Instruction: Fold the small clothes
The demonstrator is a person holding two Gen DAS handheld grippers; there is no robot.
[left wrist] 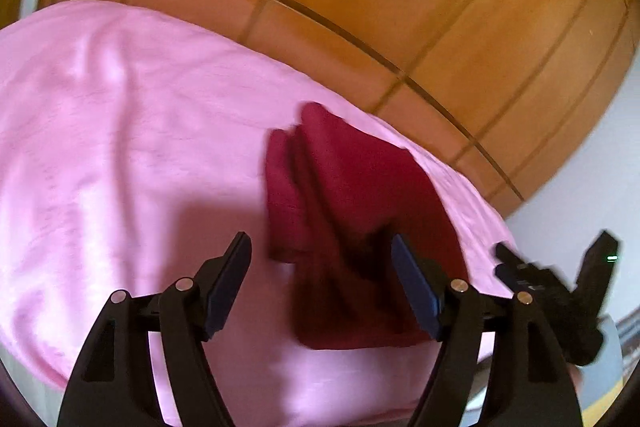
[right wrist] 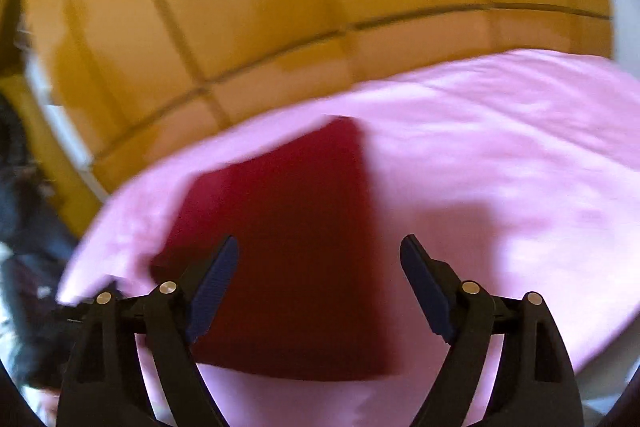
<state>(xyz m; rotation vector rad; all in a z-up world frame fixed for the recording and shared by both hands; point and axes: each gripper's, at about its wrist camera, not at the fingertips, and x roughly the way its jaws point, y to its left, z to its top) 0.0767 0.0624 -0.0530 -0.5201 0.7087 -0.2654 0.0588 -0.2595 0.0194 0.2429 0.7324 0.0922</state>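
Two grippers hang over a dark red garment (left wrist: 352, 211) that lies on a pink blanket (left wrist: 120, 147), and both are spread wide with nothing between their blue pads. Beyond the blanket's far edge rises an orange wooden panelled wall (left wrist: 400, 7), close behind the garment, so open room is short on that side, while the blanket runs wide and bare to the left in the left wrist view. That view shows the left gripper (left wrist: 320, 279) above the garment's near end, its right finger over the cloth and its left finger over pink blanket; it also shows the garment bunched into long ridges with a separate narrow fold along its left side. At the right edge of that view the right gripper (left wrist: 560, 291) appears as a blurred black shape beyond the blanket's right side. From the right wrist view the garment (right wrist: 288, 247) reads instead as a flat, nearly rectangular slab, and the right gripper (right wrist: 320, 283) hovers over its near part, with bare blanket (right wrist: 500, 147) stretching to the right. Dark, blurred things sit at that view's left edge; what they are cannot be told.
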